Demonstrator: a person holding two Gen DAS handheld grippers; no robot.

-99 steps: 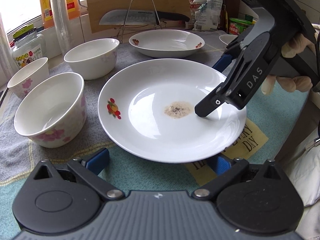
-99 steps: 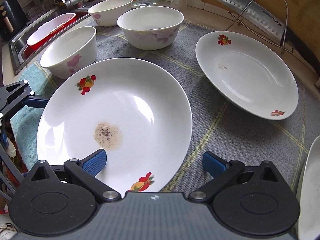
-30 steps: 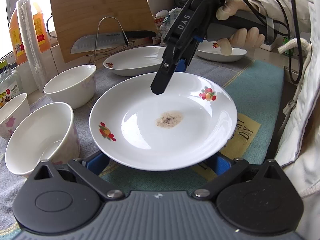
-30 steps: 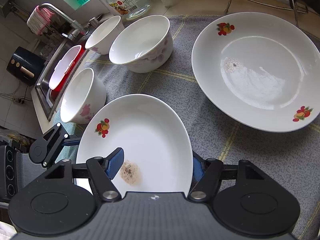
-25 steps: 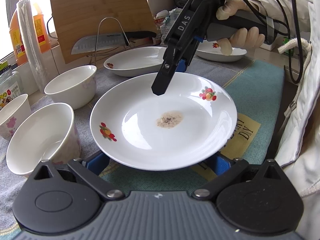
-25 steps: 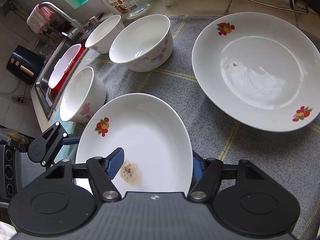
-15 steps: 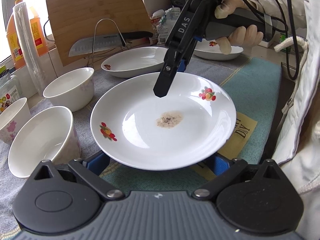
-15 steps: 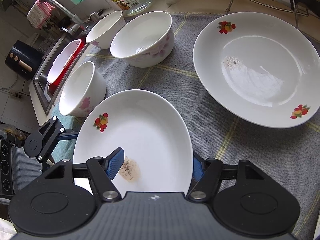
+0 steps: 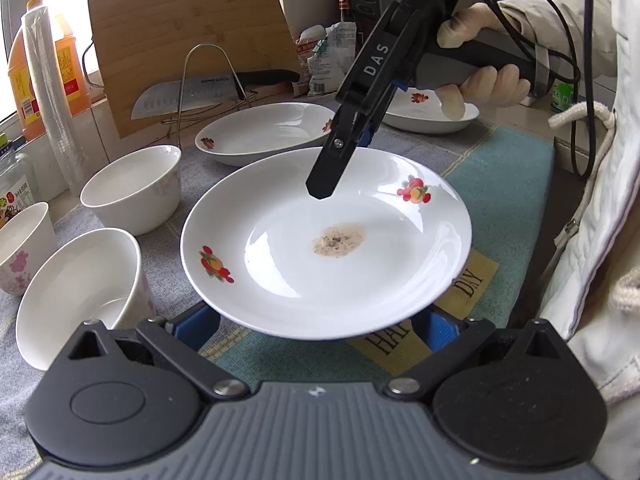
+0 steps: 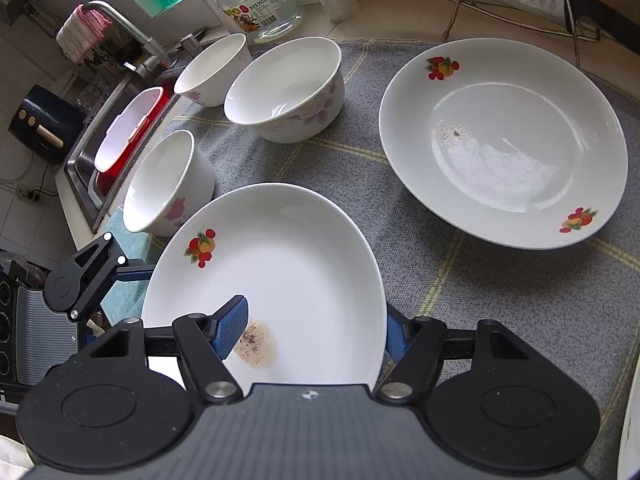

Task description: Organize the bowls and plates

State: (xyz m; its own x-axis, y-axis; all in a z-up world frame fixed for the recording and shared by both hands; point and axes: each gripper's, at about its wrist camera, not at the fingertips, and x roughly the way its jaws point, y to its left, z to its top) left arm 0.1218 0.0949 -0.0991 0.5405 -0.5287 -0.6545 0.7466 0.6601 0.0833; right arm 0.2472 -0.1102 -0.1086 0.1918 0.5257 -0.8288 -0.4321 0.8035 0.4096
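A white plate [image 9: 328, 240] with fruit prints and a brown stain hangs above the mat, tilted a little. My right gripper [image 10: 314, 334] is shut on its rim, one finger over the plate and the other under it. Seen from the left wrist, the right gripper [image 9: 336, 160] reaches down onto the plate's far rim. My left gripper [image 9: 316, 328] stands open, its blue pads [image 9: 196, 326] wide apart below the plate's near edge. A deep plate [image 10: 504, 140] lies flat on the grey mat. Three white bowls [image 10: 284, 88] [image 10: 212, 68] [image 10: 164, 184] stand to the left.
Another plate [image 9: 432, 116] sits at the far right behind the person's hand. A knife on a wire rack [image 9: 208, 88] and a cutting board [image 9: 188, 32] stand at the back. A glass jar [image 10: 260, 0] and a sink with a red basin [image 10: 124, 136] lie left.
Since the earliest frames the right gripper has closed on the stained plate and lifted it off the mat. Over the last second plate and grippers have barely shifted.
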